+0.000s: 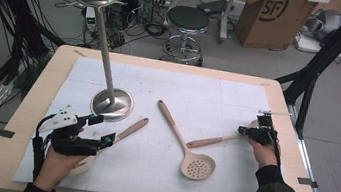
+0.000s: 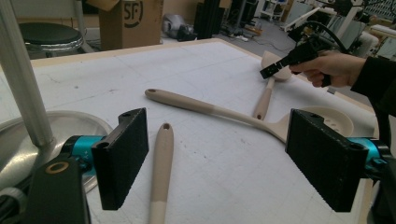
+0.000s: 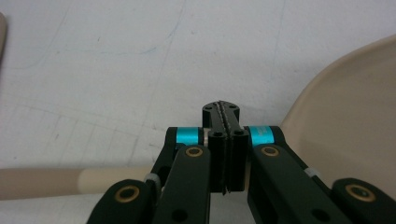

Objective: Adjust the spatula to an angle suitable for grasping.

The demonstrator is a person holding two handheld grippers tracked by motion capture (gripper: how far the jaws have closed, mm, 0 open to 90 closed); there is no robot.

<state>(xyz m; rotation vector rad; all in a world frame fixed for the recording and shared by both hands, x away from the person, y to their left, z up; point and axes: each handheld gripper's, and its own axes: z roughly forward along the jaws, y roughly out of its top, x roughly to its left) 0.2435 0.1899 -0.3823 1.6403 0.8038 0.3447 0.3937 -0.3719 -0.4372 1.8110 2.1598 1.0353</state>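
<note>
Three beige utensils lie on the white mat (image 1: 170, 83). A plain spoon (image 1: 131, 128) lies at the left, its bowl end hidden under the left hand. My left gripper (image 1: 102, 130) stands open and low over its handle (image 2: 161, 163), one pad (image 2: 123, 154) on each side, without touching. The slotted spoon (image 1: 197, 166) lies in the middle, also in the left gripper view (image 2: 224, 112). A third utensil (image 1: 210, 142) lies at the right. My right gripper (image 1: 249, 132) is shut with nothing in it, its tip (image 3: 221, 109) just above where that utensil's handle (image 3: 46, 182) meets its head (image 3: 345, 107).
A tall metal stand (image 1: 112, 103) with a round base rises at the mat's left, close beside the left gripper; its pole (image 2: 23, 84) is near the left jaw. The wooden table edge (image 1: 296, 159) lies just right of the right hand. A stool and boxes stand beyond the table.
</note>
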